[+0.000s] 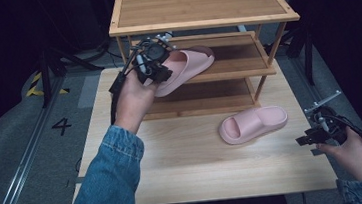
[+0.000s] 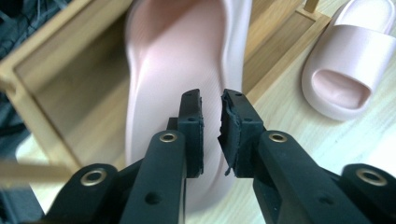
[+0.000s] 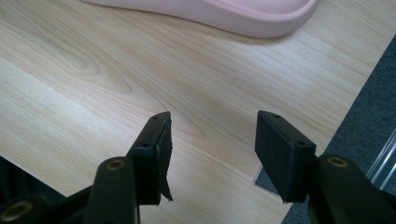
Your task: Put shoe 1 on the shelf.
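While the left hand-held gripper (image 2: 211, 133) sits at the heel of a pink slipper (image 2: 177, 60) on the rack's middle shelf (image 1: 245, 55), jaws slightly parted, pads clear; right hand-held gripper (image 3: 212, 154) open, second slipper (image 3: 224, 14) just ahead on the table (image 3: 93, 84).

Slipper (image 2: 159, 84) on shelf: toe blurred, cut off at twelve o'clock. Second slipper (image 3: 243, 14): cut off at twelve o'clock.

Left gripper (image 1: 157, 59) fingers near-closed, right gripper (image 1: 317, 131) parted.
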A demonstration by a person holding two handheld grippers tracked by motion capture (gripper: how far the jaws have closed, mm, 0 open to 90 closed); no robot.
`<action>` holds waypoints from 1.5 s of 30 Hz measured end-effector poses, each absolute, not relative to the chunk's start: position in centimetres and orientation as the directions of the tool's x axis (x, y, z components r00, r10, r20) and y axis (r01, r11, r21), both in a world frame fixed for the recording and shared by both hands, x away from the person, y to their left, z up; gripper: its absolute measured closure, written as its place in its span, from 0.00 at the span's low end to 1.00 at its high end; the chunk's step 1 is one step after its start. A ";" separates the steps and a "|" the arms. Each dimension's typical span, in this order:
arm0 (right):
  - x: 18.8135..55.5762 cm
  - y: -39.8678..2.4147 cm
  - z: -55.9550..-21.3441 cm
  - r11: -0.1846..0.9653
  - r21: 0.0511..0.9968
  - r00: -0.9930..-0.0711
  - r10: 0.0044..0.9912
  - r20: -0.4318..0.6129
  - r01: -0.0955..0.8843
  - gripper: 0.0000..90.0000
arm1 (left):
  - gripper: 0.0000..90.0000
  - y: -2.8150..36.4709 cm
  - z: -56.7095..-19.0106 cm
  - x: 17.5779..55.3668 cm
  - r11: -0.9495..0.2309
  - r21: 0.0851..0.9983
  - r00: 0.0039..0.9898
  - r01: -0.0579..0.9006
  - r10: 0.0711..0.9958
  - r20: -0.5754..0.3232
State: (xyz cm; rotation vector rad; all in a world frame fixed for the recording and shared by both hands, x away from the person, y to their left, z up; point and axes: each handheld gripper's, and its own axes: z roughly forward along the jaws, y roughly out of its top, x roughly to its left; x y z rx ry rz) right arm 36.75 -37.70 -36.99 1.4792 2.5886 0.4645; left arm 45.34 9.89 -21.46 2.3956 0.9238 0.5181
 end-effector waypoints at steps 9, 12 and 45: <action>37.0 -36.9 -36.9 0.488 0.331 -0.528 0.849 0.037 0.808 0.53 | 0.95 14.9 -23.8 46.2 -0.560 0.583 0.607 0.589 0.783 0.137; 37.0 -37.0 -37.0 0.479 0.329 -0.519 0.854 0.043 0.814 0.54 | 0.99 16.1 -24.7 46.9 -0.534 0.572 0.587 0.622 0.802 0.111; 37.0 -37.2 -37.2 0.481 0.320 -0.520 0.853 0.041 0.816 0.54 | 0.99 8.4 -28.5 42.9 -0.666 0.551 0.775 0.503 0.629 0.052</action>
